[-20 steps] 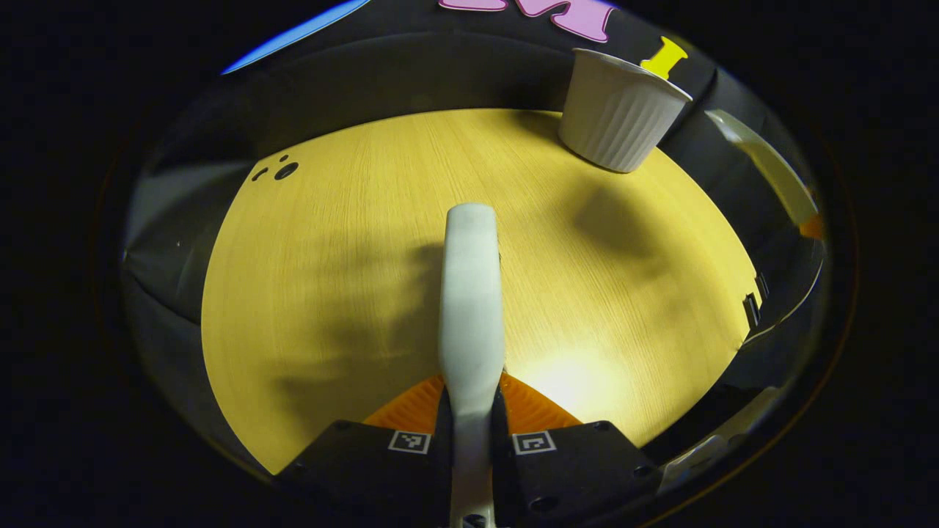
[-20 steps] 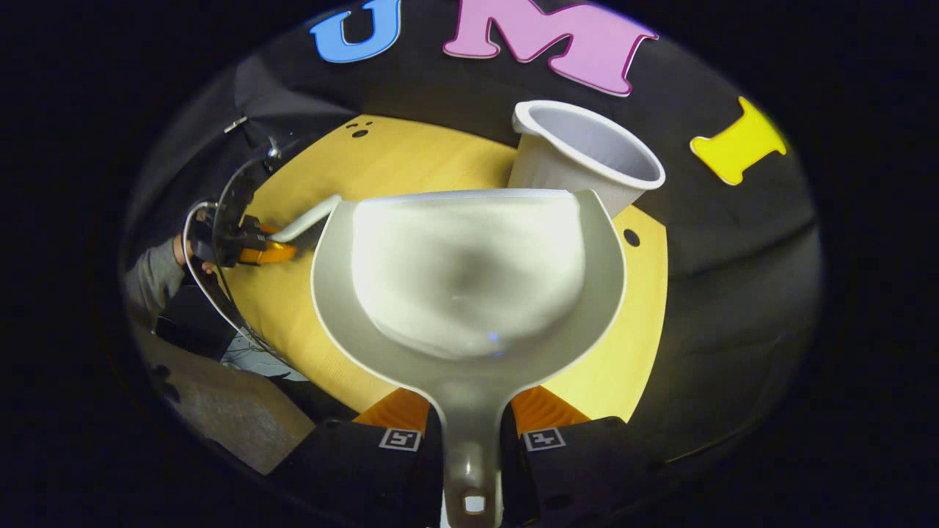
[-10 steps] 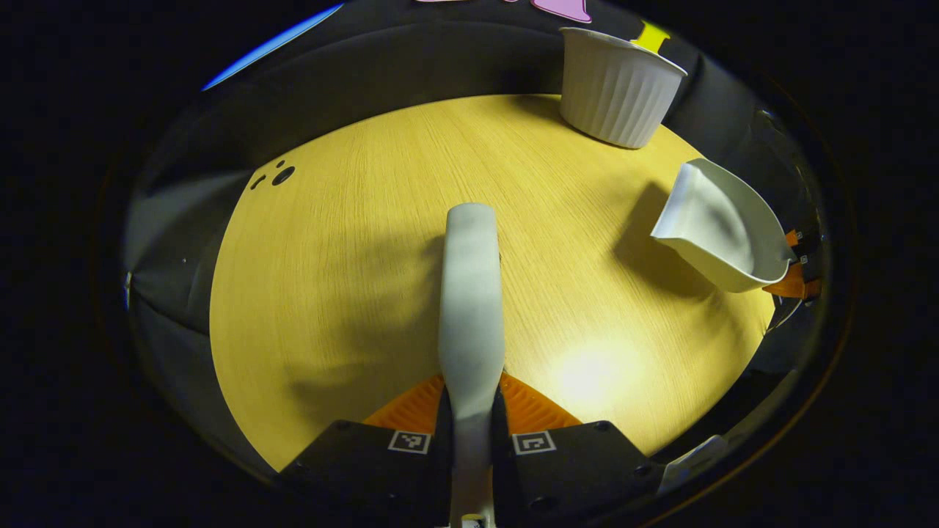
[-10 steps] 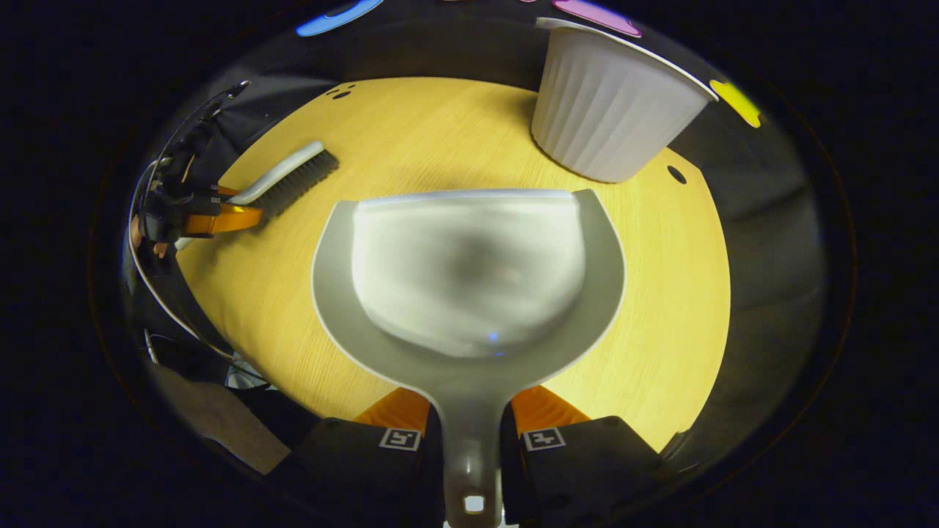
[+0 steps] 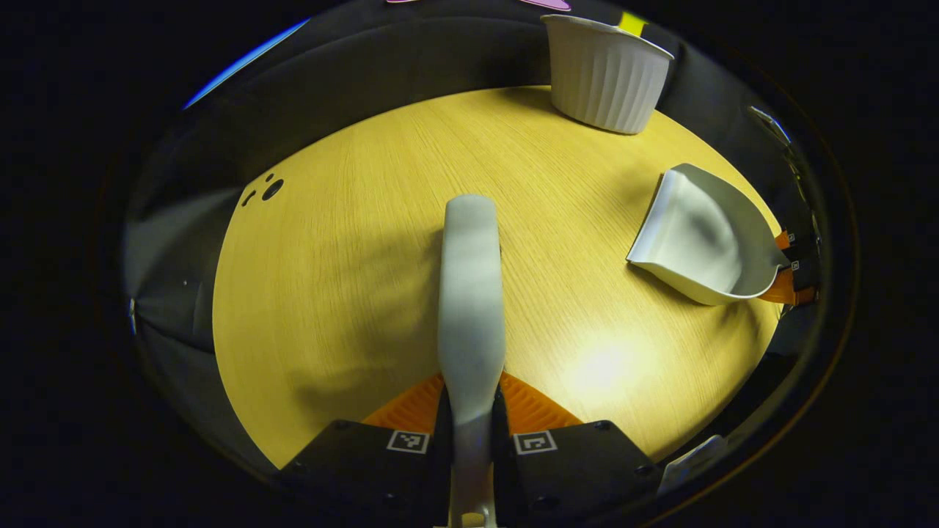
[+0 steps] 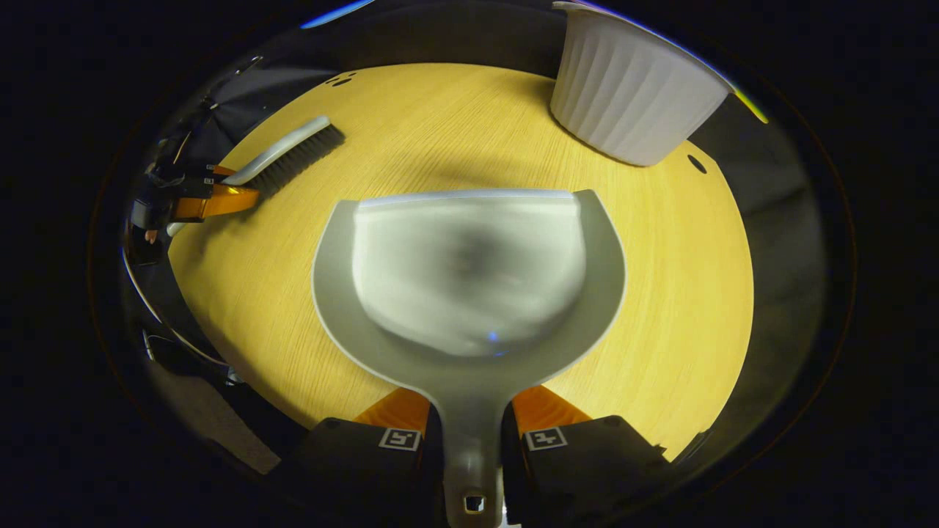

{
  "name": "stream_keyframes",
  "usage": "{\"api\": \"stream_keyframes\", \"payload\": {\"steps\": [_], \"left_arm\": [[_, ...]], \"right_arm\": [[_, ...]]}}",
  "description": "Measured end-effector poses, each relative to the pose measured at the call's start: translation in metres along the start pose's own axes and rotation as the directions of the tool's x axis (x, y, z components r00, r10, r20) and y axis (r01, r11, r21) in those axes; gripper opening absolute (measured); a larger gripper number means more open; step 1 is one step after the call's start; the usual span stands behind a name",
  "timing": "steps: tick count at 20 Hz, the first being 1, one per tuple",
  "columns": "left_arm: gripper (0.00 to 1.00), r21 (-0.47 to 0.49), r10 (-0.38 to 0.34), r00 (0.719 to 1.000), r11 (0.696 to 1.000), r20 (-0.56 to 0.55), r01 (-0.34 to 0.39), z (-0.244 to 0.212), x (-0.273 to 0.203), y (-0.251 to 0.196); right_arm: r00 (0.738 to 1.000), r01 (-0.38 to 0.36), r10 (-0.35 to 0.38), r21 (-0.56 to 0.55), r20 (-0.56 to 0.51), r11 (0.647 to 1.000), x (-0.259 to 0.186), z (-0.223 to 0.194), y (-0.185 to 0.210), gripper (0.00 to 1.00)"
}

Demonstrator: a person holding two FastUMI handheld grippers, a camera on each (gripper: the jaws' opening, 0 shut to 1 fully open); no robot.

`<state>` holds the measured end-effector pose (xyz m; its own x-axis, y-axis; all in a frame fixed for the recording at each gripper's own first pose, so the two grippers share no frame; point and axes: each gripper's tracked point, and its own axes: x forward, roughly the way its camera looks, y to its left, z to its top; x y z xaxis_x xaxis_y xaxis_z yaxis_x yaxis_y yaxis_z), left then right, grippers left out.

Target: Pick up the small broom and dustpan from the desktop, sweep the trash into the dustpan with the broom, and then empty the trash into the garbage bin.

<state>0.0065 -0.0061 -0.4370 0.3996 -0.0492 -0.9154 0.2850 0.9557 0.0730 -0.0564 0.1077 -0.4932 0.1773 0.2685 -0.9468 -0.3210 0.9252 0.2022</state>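
My left gripper (image 5: pixel 470 411) is shut on the handle of the small white broom (image 5: pixel 469 293), which points forward low over the wooden table (image 5: pixel 352 242). In the right gripper view the broom (image 6: pixel 282 154) lies with dark bristles down at the far left, with the left gripper (image 6: pixel 213 199) holding it. My right gripper (image 6: pixel 472 422) is shut on the handle of the white dustpan (image 6: pixel 469 279), whose pan looks empty. The dustpan (image 5: pixel 697 238) also shows at the right in the left gripper view, low over the table. A white ribbed garbage bin (image 6: pixel 631 95) stands at the far right corner.
The garbage bin (image 5: pixel 605 70) stands at the table's far edge. Small dark holes (image 5: pixel 271 189) mark the tabletop at the far left, and another hole (image 6: pixel 695 163) lies near the bin. Black cloth walls surround the round table (image 6: pixel 660 293).
The dustpan has come down from over the bin toward the tabletop and into the left gripper view. The broom has shifted slightly.
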Motion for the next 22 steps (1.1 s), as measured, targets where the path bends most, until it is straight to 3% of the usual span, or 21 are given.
{"api": "stream_keyframes", "payload": {"steps": [1,2,9,10,11,13,14,16,17,19,22], "left_arm": [[0.26,0.003,0.000,1.000,1.000,-0.002,0.000,-0.001,0.001,0.000],[0.29,0.004,-0.001,1.000,1.000,-0.003,0.001,-0.001,0.001,0.000],[0.27,0.031,0.016,1.000,0.999,0.003,-0.016,-0.002,-0.003,0.005],[0.34,0.037,0.023,1.000,0.999,0.007,-0.023,-0.001,-0.005,0.006],[0.27,0.038,0.027,1.000,0.999,0.012,-0.027,-0.003,-0.011,0.006],[0.32,0.042,0.036,0.999,0.998,0.030,-0.037,-0.002,-0.022,0.006],[0.39,0.044,0.042,0.998,0.998,0.042,-0.044,0.000,-0.028,0.005],[0.34,0.045,0.060,0.996,0.997,0.071,-0.064,0.002,-0.044,0.006],[0.28,0.041,0.069,0.994,0.996,0.089,-0.073,0.005,-0.052,0.006],[0.34,0.009,0.084,0.986,0.996,0.144,-0.086,0.014,-0.069,0.005],[0.34,-0.054,0.080,0.961,0.996,0.266,-0.068,0.040,-0.101,-0.006]], "right_arm": [[1.000,-0.011,0.011,0.005,0.004,1.000,0.001,0.000,-0.001,0.37],[1.000,-0.018,0.018,0.006,0.006,1.000,0.003,-0.001,-0.002,0.37],[0.999,-0.043,0.043,-0.009,0.006,0.999,-0.002,-0.006,0.000,0.41],[0.999,-0.046,0.046,-0.008,0.010,0.999,-0.006,-0.005,0.001,0.42],[0.999,-0.049,0.049,-0.016,0.019,0.999,-0.013,-0.005,0.000,0.42],[0.997,-0.054,0.055,-0.029,0.046,0.998,-0.032,-0.003,0.000,0.39],[0.996,-0.055,0.057,-0.033,0.062,0.998,-0.041,-0.001,0.000,0.49],[0.992,-0.071,0.074,-0.031,0.105,0.997,-0.061,0.006,0.003,0.45],[0.988,-0.075,0.078,-0.027,0.130,0.997,-0.071,0.009,0.004,0.45],[0.978,-0.077,0.080,-0.023,0.194,0.997,-0.090,0.023,0.006,0.44],[0.940,-0.106,0.112,-0.034,0.322,0.994,-0.128,0.056,0.016,0.44]]}}
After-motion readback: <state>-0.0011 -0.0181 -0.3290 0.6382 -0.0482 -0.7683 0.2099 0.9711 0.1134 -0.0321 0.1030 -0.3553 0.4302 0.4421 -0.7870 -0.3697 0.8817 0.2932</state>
